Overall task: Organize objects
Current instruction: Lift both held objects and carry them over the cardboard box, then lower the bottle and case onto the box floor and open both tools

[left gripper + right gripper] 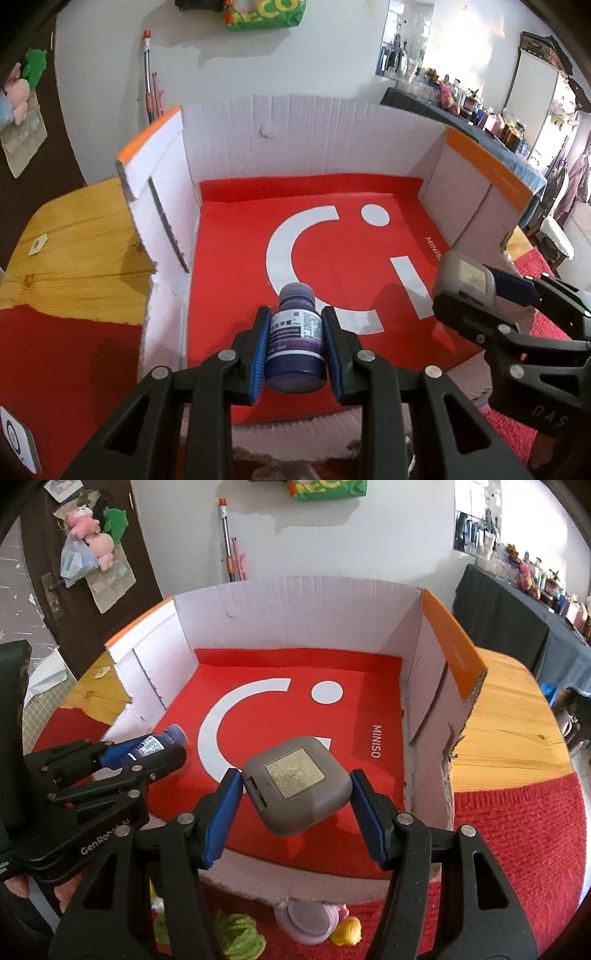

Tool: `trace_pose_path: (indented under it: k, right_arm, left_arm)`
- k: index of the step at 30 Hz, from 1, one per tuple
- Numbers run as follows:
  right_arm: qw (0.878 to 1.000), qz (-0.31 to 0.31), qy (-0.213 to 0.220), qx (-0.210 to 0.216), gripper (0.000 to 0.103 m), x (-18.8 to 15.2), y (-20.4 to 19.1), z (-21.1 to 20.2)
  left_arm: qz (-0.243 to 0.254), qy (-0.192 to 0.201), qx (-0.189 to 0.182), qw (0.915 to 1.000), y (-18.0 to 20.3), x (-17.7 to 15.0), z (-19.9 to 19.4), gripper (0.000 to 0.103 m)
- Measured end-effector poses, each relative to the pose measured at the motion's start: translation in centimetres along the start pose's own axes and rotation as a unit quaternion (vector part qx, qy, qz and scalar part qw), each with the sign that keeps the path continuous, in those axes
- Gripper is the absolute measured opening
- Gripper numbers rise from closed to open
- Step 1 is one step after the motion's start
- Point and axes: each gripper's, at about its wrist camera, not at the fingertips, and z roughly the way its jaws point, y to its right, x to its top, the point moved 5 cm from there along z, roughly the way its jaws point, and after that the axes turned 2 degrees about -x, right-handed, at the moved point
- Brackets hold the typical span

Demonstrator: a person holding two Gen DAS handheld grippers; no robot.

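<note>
An open cardboard box (280, 125) (295, 602) with white walls and a red printed floor stands on the wooden table. My left gripper (295, 343) (162, 753) is shut on a small purple bottle (295, 339) (155, 744) with a white label, held over the near part of the box floor. My right gripper (295, 805) (480, 291) is shut on a grey rounded square case (295, 782) (463, 282) with a pale plate on top, held above the box floor to the right of the bottle.
A red mat (517, 830) covers the near table (509, 716). Just outside the box's front wall lie a lilac round lid (310, 919), a yellow duck toy (347, 928) and a green knitted thing (240, 938). A white card (18, 439) sits at the left.
</note>
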Motion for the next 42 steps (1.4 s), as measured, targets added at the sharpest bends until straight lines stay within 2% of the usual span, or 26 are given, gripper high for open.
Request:
trace_pose_path:
  k: [9, 23, 40, 42]
  right_arm:
    - [1.000, -0.003, -0.022, -0.003, 0.058, -0.2, 0.3, 1.6]
    - [0.998, 0.003, -0.055, 0.007, 0.058, -0.6, 0.3, 3.4]
    - [0.998, -0.011, -0.054, 0.011, 0.058, -0.8, 0.5, 3.3]
    - [0.999, -0.008, -0.053, 0.011, 0.058, -0.8, 0.5, 3.3]
  left_arm:
    - [-0.002, -0.020, 0.004, 0.9998, -0.4, -0.1, 1.3, 0.029]
    - [0.002, -0.025, 0.018, 0.9995, -0.7, 0.6, 2.4, 0.029]
    - [0.002, -0.032, 0.020, 0.9993, -1.0, -0.3, 1.5, 0.029]
    - [0.001, -0.038, 0.007, 0.9992, -0.6, 0.1, 1.6, 0.029]
